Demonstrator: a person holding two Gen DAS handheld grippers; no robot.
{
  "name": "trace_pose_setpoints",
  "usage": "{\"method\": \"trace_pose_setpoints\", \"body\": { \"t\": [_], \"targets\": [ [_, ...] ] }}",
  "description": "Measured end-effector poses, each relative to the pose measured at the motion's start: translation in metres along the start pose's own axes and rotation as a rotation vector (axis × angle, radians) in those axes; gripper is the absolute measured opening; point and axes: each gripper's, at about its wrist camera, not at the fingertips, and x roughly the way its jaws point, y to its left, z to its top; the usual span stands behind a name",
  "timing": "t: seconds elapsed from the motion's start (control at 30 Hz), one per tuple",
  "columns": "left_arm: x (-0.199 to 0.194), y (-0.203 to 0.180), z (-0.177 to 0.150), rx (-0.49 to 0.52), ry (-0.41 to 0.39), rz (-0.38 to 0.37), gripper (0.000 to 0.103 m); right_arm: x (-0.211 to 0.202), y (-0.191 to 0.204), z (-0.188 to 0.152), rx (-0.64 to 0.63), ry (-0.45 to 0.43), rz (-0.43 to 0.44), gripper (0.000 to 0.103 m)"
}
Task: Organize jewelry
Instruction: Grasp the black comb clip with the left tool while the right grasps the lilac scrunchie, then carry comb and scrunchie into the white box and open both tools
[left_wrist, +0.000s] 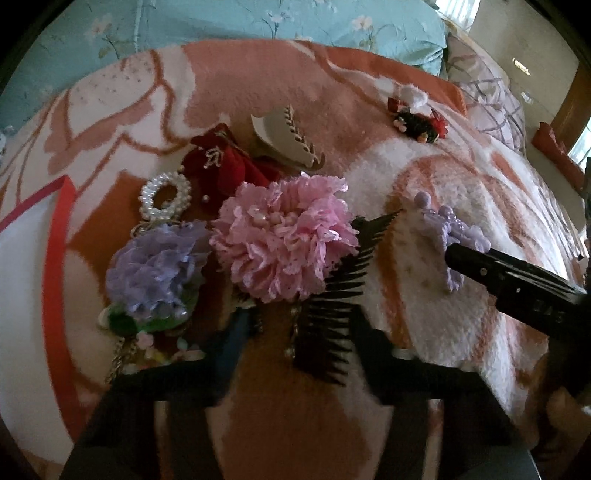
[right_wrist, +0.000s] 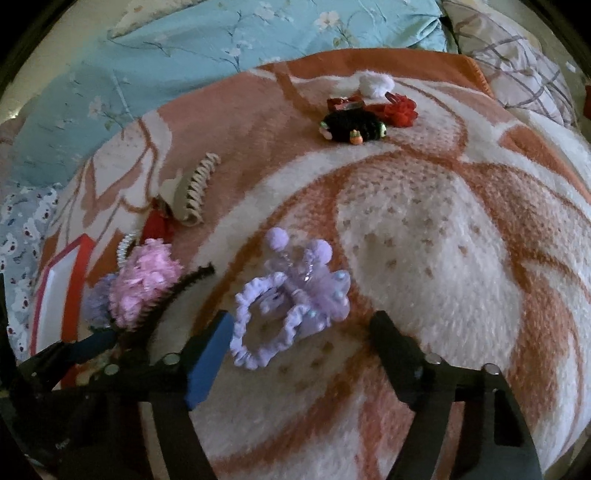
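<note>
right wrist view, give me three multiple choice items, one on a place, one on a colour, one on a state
1. Where is the black scrunchie?
A. far side of the blanket, by red pieces
B. between the right tool's fingers
C. on the pink flower

2. What colour is the scrunchie nearest the right tool?
A. green
B. lilac
C. black

3. How is the right tool?
A. shut on the scrunchie
B. open
C. out of view

A: it lies far off.
B: its ruffle is lilac.
B: its fingers stand apart.
</note>
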Motion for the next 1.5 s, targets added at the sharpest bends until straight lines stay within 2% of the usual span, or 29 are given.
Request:
{"method": "trace_pose_setpoints", "body": {
  "t": [0.03, 0.07, 0.13, 0.2, 0.23, 0.33, 0.73, 0.97, 1.3, 1.5],
  "targets": [
    [0.002, 0.000, 0.001, 0.004, 0.004, -0.009, 0.032, 0.001, -0.001, 0.000, -0.004, -0.001, -0.012, 0.059],
    [0.004, -0.001, 0.001, 0.011, 0.004, -0.016, 0.027, 0.001, -0.001, -0.001, -0.008, -0.003, -0.023, 0.053],
    [0.004, -0.003, 0.000, 0.029, -0.006, -0.009, 0.026, -0.001, -0.004, -0.002, -0.001, -0.005, -0.019, 0.027],
    [0.002, -0.004, -0.003, 0.037, -0.018, -0.013, 0.015, -0.004, -0.007, -0.003, 0.002, -0.011, -0.019, 0.015],
    [0.000, -0.004, -0.004, 0.036, -0.020, -0.025, 0.006, -0.006, -0.007, -0.004, 0.002, -0.015, -0.010, 0.014],
    [-0.014, -0.002, -0.010, 0.034, -0.035, -0.059, 0.002, -0.017, -0.006, -0.006, 0.004, -0.036, 0.021, 0.011],
    [-0.089, 0.026, -0.043, -0.012, -0.123, -0.142, 0.001, -0.063, 0.023, -0.014, -0.026, -0.096, 0.167, 0.010],
    [-0.129, 0.063, -0.065, -0.088, -0.175, -0.102, 0.001, -0.069, 0.067, -0.021, -0.093, -0.095, 0.247, 0.010],
    [-0.175, 0.140, -0.097, -0.246, -0.207, 0.030, 0.001, -0.054, 0.160, -0.030, -0.218, -0.032, 0.404, 0.010],
    [-0.185, 0.179, -0.103, -0.336, -0.201, 0.106, 0.001, -0.028, 0.223, -0.025, -0.291, 0.016, 0.467, 0.010]
  ]
}}
